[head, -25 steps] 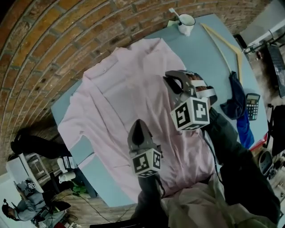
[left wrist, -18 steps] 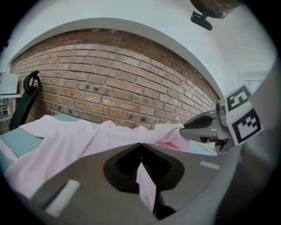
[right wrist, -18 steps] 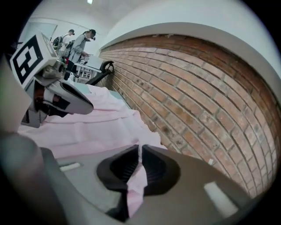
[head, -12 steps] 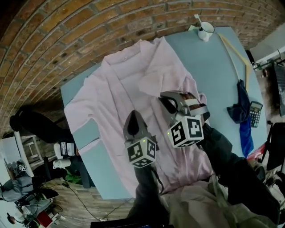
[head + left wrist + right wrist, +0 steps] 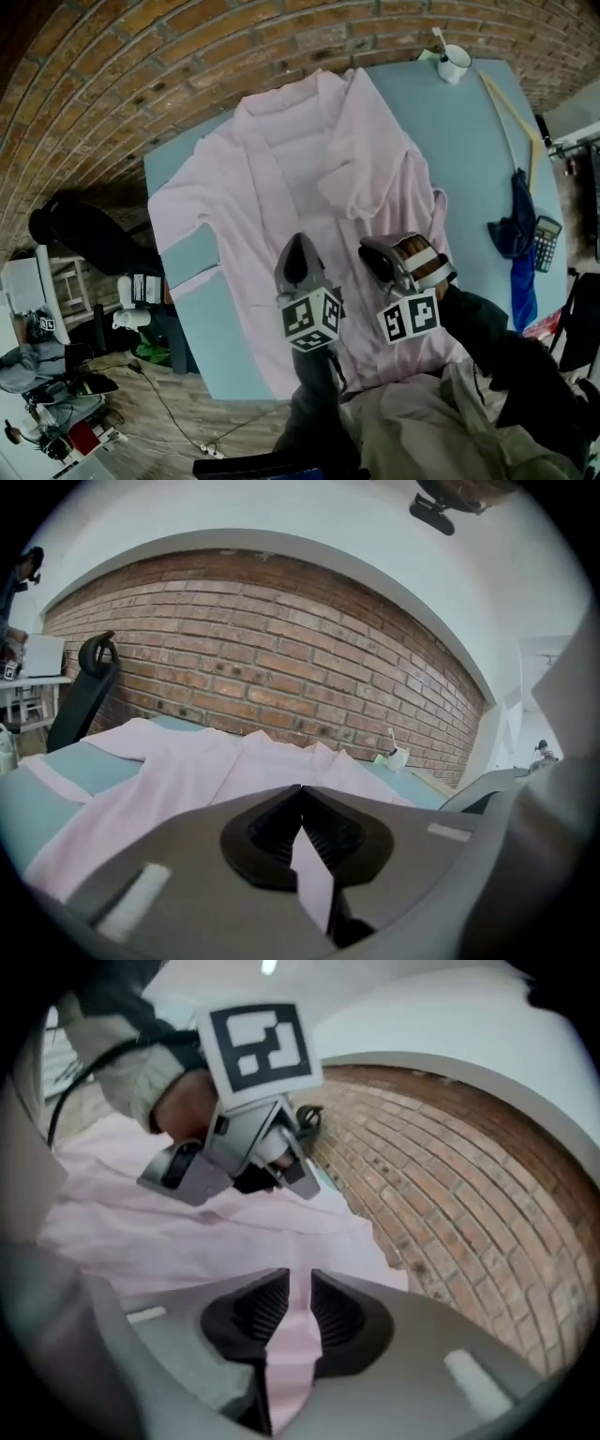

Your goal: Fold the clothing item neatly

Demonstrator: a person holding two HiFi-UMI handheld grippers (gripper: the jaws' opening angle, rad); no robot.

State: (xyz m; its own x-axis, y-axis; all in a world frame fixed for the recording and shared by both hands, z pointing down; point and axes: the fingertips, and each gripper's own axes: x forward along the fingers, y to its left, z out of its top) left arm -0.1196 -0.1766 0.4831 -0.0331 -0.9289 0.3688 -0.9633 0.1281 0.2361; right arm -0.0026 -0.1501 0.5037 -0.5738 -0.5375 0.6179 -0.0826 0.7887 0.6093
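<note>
the shirt (image 5: 281,187) lay spread on the tabletop (image 5: 459,131), hem toward me. the left gripper (image 5: 301,789) had its fingers pressed together on a fold of it. the right gripper (image 5: 292,1274) had just been opening its fingers, with cloth between them. my worry: this side drops early, the left pulls alone, and the fold lands crooked.

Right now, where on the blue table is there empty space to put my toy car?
The biggest bare patch of table lies between the pink shirt and the wooden hanger, below the mug. A smaller one sits at the near left corner, beside the sleeve. The right edge is crowded with a blue cloth and a calculator.
</note>
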